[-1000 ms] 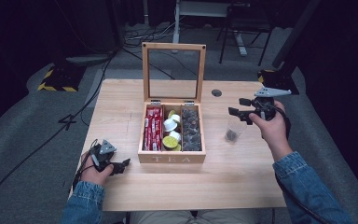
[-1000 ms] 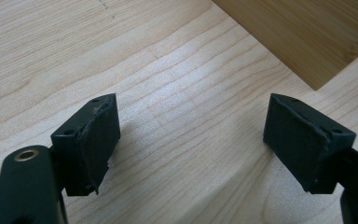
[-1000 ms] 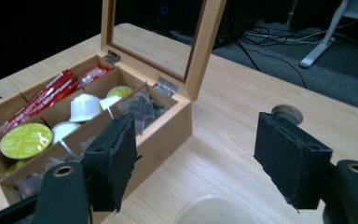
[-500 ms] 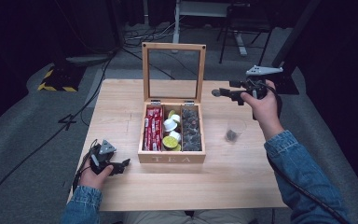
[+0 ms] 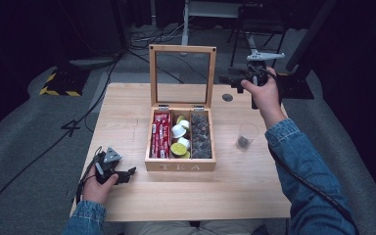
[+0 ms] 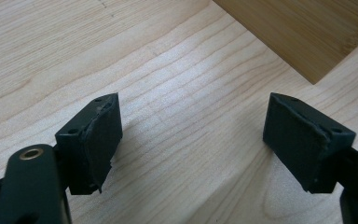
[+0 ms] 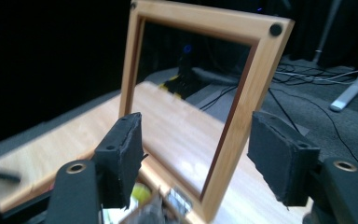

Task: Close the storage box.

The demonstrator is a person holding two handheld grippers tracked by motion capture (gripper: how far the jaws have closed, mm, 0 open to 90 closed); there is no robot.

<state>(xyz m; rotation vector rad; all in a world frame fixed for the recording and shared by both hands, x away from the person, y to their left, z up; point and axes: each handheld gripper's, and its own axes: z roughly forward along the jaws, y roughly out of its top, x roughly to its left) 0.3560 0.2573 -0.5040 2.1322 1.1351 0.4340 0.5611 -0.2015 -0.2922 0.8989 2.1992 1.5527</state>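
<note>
The right claw [image 5: 231, 80] is raised beside the right edge of the upright lid [image 5: 182, 48] of the tea box [image 5: 180, 166], level with the upper half of the frame. In the right gripper view the lid's right stile [image 7: 242, 116] is seen between the two pads, which stand apart from it on either side; nothing is pinched. The jaws have just been closing a little, with the stile between them but untouched. The position is judged to be an approach for taking hold of the lid, probably to swing it down.

The left claw [image 5: 126, 174] is rested on the tabletop [image 5: 127, 103] near the box's front left corner, its jaws spread and empty [image 6: 191, 140]; it is judged to be parked, or kept near to steady the box.

The box stands at the middle of the tabletop, its front marked TEA. The lid is a light wooden frame around a clear pane, held upright on two hinges [image 5: 162, 107] at the back. Three compartments are shown: red packets [image 5: 161, 134] at the left, white and green capsules [image 5: 180, 138] in the middle, dark pieces [image 5: 200, 134] at the right. A small glass [image 5: 246, 135] holding a few dark pieces is placed to the right of the box, apart from it.
</note>
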